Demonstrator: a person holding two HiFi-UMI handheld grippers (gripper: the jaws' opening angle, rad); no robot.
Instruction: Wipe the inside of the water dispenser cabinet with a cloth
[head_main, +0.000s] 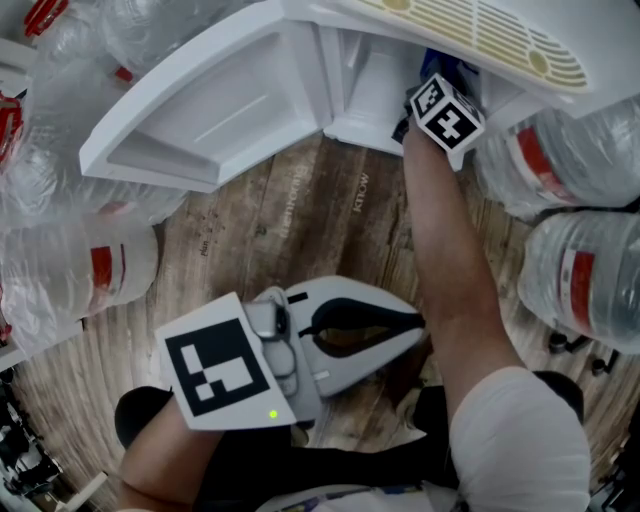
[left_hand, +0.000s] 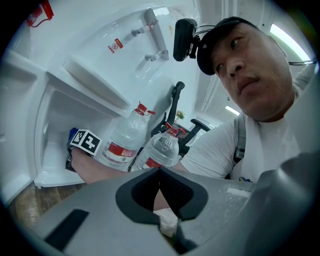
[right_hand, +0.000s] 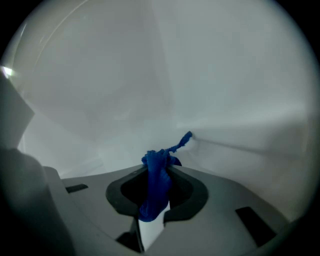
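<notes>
Head view first: right gripper (head_main: 437, 100) deep in the open water dispenser cabinet (head_main: 365, 95), forearm (head_main: 440, 250) stretched across the wooden floor (head_main: 300, 215), only a scrap of the blue cloth (head_main: 437, 62) peeping past the marker cube (head_main: 447, 112). To the left, its door (head_main: 200, 120) standing wide, most likely to give the arm room. Low near the body, left gripper (head_main: 414, 322) with fingers meeting at their tips and nothing between them, idle and out of the way. Large water bottles (head_main: 570, 160) crowding both sides of the dispenser. Left gripper view next: fingers closed tip to tip and empty, aimed up past the bottles at the white cabinet with the other arm inside it. Right gripper view last: fingers clamped on the cloth, a bunched fold standing up between them, one wisp pointing at the corner where the cabinet's white walls meet; contact with the wall impossible to tell. Held by a bunch, probably to leave loose fabric to drag over the panels. Wiping judged under way.
</notes>
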